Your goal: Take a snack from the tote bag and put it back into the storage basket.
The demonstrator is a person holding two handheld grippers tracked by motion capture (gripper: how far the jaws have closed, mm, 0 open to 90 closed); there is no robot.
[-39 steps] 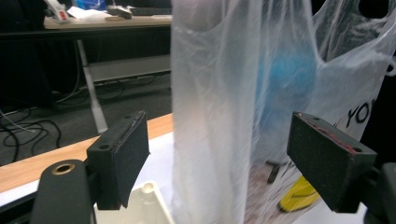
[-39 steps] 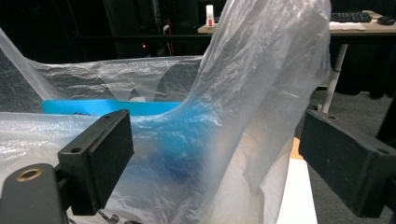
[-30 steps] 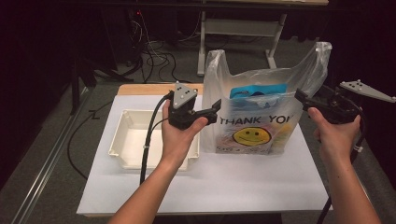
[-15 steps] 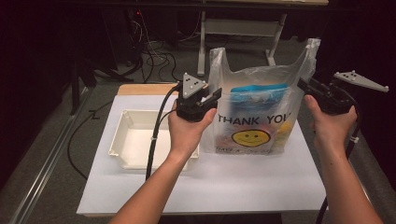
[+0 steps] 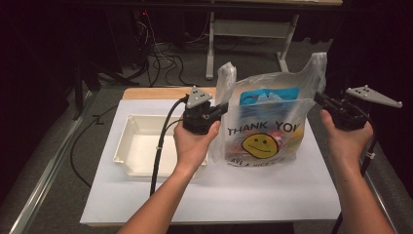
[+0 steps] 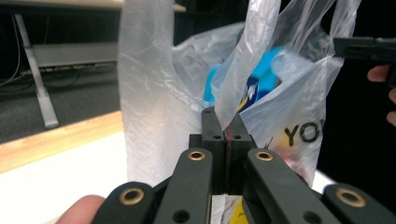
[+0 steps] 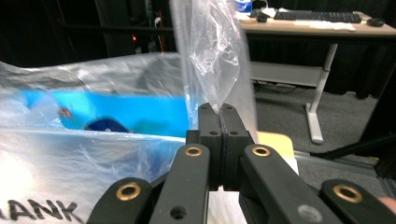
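Bag: a clear plastic bag [image 5: 265, 129] printed "THANK YOU" with a yellow smiley face stands upright on the white table [image 5: 219, 190], right of centre.
Bag contents: a bright blue package [image 5: 263, 97] sits high inside; red and yellow items lie lower and cannot be identified.
Tray: a cream tray [image 5: 141, 144] rests on the table just left of the bag; its visible interior holds nothing.
Left gripper: the left gripper [image 5: 221, 108] is clenched on the bag's left handle [image 6: 243, 70], plastic pinched between its jaws.
Right gripper: the right gripper [image 5: 319, 97] is clenched on the bag's right handle [image 7: 215, 56], which rises above the jaws.
Hands: each hand holds its gripper level with the bag's top.
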